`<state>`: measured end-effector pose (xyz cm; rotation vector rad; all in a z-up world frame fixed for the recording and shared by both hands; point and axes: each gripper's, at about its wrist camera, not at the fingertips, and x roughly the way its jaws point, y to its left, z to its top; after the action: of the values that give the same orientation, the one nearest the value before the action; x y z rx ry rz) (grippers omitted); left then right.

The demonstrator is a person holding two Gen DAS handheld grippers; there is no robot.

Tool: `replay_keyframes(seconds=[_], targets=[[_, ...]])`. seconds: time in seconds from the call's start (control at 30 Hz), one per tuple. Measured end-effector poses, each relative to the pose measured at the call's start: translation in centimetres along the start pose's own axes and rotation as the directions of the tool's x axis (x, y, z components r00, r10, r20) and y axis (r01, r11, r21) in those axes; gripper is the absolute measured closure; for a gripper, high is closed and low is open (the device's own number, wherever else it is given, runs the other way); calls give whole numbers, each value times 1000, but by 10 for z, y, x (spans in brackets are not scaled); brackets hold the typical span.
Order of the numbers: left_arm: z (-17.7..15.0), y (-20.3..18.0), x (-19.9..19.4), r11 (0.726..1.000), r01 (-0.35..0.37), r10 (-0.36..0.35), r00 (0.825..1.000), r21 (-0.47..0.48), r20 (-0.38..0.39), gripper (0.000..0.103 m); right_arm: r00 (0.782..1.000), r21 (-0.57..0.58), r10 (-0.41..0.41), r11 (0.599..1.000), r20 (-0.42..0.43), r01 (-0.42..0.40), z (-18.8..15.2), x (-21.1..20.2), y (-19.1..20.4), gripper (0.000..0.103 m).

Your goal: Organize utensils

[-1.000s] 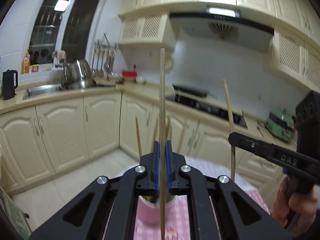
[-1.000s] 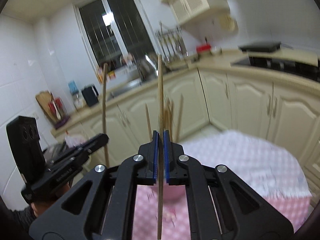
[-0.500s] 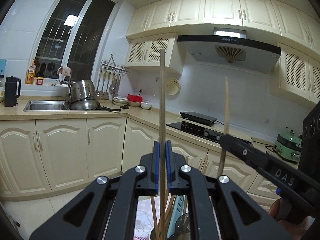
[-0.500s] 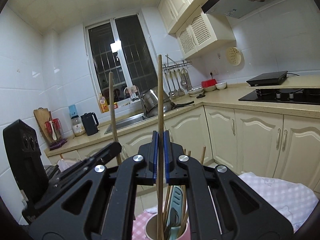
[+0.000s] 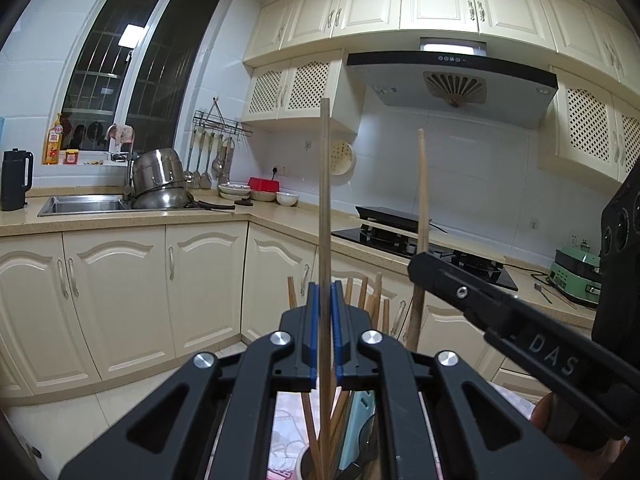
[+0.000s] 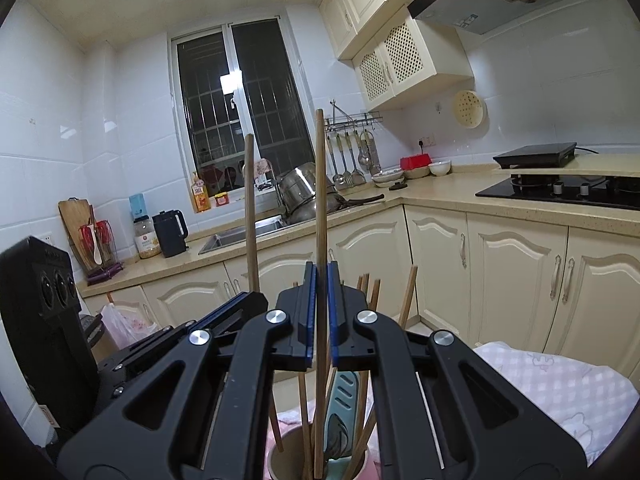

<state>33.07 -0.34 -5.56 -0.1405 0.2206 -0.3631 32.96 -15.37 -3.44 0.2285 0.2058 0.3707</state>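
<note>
My left gripper [image 5: 325,292] is shut on an upright wooden chopstick [image 5: 325,200] whose lower end reaches down into the utensil cup [image 5: 306,464]. The cup holds several other chopsticks and a teal utensil [image 5: 360,420]. My right gripper [image 6: 320,276] is shut on a second upright chopstick [image 6: 320,200], whose tip is also down in the cup [image 6: 280,460]. The two grippers stand side by side above the cup. In the left wrist view the right gripper [image 5: 420,264] shows with its chopstick [image 5: 421,184]. In the right wrist view the left gripper [image 6: 256,300] shows with its chopstick [image 6: 249,208].
The cup stands on a pink checked tablecloth [image 6: 560,380]. Behind it run cream cabinets [image 5: 120,300], a sink with steel pots [image 5: 160,184], a black kettle [image 6: 170,232] and a black hob [image 6: 560,192]. A hand [image 5: 544,416] grips the right tool.
Both grippers have sunk and levelled out. The two chopsticks have come down with them, and their lower ends now sit among the sticks in the cup.
</note>
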Motion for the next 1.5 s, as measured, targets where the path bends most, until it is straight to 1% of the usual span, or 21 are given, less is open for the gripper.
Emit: replay_keyframes(seconds=[0.17,0.2,0.23,0.27,0.3,0.33,0.37,0.4,0.43,0.5,0.57,0.63,0.7,0.9,1.07,1.27,1.37,1.5], targets=[[-7,0,4,1000,8,-8,1000,-2,-30,97,999,-5,-2,1000,-39,2,-4,3,0,96],[-8,1,5,1000,4,-5,999,-5,-43,95,999,-8,-7,1000,-44,7,-4,2,0,96],[-8,2,4,1000,5,-6,998,-10,-57,90,999,-11,-13,1000,-46,12,-4,0,0,95],[-7,2,3,1000,3,-4,998,-14,-58,69,999,-12,-19,1000,-49,19,-4,-2,-1,85],[-6,3,-2,1000,-4,3,999,-20,-47,51,999,-5,-22,1000,-46,22,-4,-5,-2,73],[-5,4,-7,1000,-11,10,999,-24,-35,45,999,6,-26,1000,-36,26,-3,-9,-4,36],[-3,4,-11,1000,-6,5,1000,-28,-28,39,999,22,-41,999,-12,42,-1,-17,-7,26],[-1,5,-15,1000,-5,4,1000,-26,-29,33,999,24,-42,999,-7,42,1,-20,-9,25],[1,5,-20,1000,-11,10,1000,-20,-30,30,999,25,-45,999,-9,46,3,-22,-10,25],[5,4,-28,1000,-23,23,1000,-14,-18,19,999,28,-49,998,-9,49,7,-29,-11,21],[9,3,-38,999,-37,37,999,-7,-13,14,998,24,-58,998,-3,58,9,-36,-12,10],[12,-1,-48,999,-54,54,998,-2,-11,10,998,23,-70,997,-3,70,13,-44,-13,7],[16,-4,-57,998,-66,66,998,2,-14,7,997,28,-81,996,-11,81,16,-52,-13,6],[25,-18,-88,992,-127,128,991,23,-37,5,992,46,-114,992,-60,117,25,-76,-16,6],[29,-37,-123,979,-190,193,980,69,-44,5,988,59,-121,990,-101,127,26,-103,-13,6],[29,-53,-161,969,-231,236,971,83,-45,5,980,15,-144,989,-139,148,21,-134,-2,6],[26,-63,-180,960,-261,266,963,101,-37,5,975,-17,-161,987,-153,161,14,-149,6,6],[21,-72,-202,956,-274,279,960,107,-32,5,969,-54,-182,983,-165,176,6,-168,16,6]])
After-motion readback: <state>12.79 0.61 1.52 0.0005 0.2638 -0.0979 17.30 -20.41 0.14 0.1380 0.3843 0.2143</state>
